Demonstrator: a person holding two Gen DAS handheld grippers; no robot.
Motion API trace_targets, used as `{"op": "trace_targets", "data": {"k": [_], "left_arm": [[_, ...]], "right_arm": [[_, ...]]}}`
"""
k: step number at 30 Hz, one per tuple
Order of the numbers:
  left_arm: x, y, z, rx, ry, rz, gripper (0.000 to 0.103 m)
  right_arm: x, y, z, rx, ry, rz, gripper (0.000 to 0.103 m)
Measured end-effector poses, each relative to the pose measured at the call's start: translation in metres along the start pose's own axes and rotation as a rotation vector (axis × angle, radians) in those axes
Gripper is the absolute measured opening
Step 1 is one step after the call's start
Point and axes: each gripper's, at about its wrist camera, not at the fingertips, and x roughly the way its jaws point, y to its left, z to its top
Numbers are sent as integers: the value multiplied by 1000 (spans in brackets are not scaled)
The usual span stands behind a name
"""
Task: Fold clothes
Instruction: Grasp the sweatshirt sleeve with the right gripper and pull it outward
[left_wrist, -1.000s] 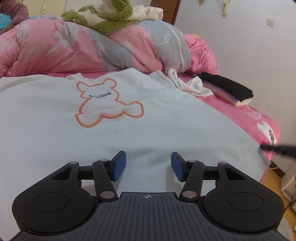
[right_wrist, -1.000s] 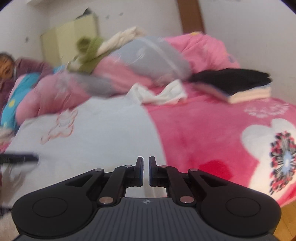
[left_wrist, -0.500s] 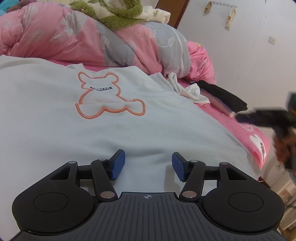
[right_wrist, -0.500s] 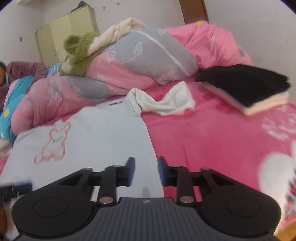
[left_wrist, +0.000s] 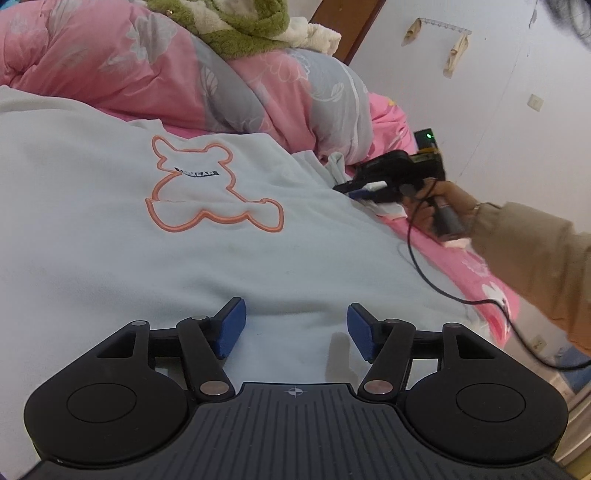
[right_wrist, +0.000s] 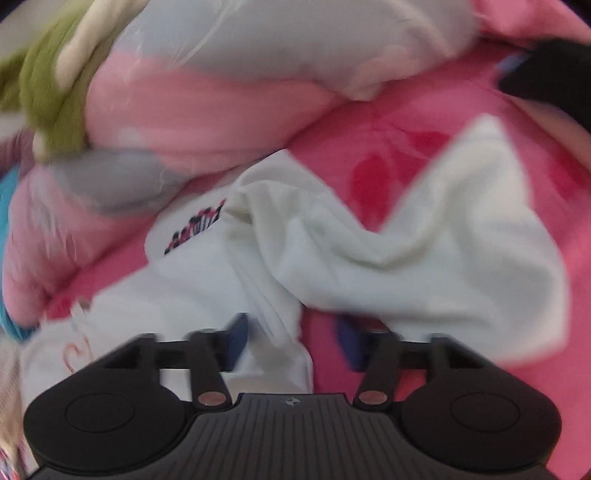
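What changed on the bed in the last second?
The right gripper swept across the bed to the crumpled white cloth by the far corner of the shirt. Its jaws, shut before, have opened, with fabric between them but not pinched. The left gripper opened slightly over the shirt, holding nothing. The shirt stays spread flat and the quilt is unmoved.

A home bedroom: a bed with pink sheet (left_wrist: 476, 266), bunched pink-and-grey duvet (left_wrist: 221, 74) across the top of the frame, white wall (left_wrist: 517, 110) and wooden door frame (left_wrist: 351, 33) at upper right.
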Motion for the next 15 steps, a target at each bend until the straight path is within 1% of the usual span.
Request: {"op": "trace_targets", "data": {"k": [2, 6, 8, 11, 13, 14, 15], "left_arm": [[0, 1, 0, -6, 0, -7, 62], [-2, 0, -1, -1, -1, -6, 62], [-2, 0, -2, 0, -3, -6, 62], [-3, 0, -2, 2, -4, -4, 62], [-3, 0, -2, 2, -4, -2, 62], [-3, 0, -2, 2, -5, -2, 62], [-3, 0, -2, 2, -5, -2, 62]], "right_arm": [[2, 7, 5, -49, -49, 13, 5], [9, 2, 18, -51, -127, -8, 4], [22, -7, 20, -32, -130, -35, 3], [32, -22, 23, 27, -141, -23, 2], [27, -27, 23, 62, -141, -6, 3], [23, -28, 23, 74, -135, -2, 7], [15, -29, 22, 77, -129, -2, 13]]}}
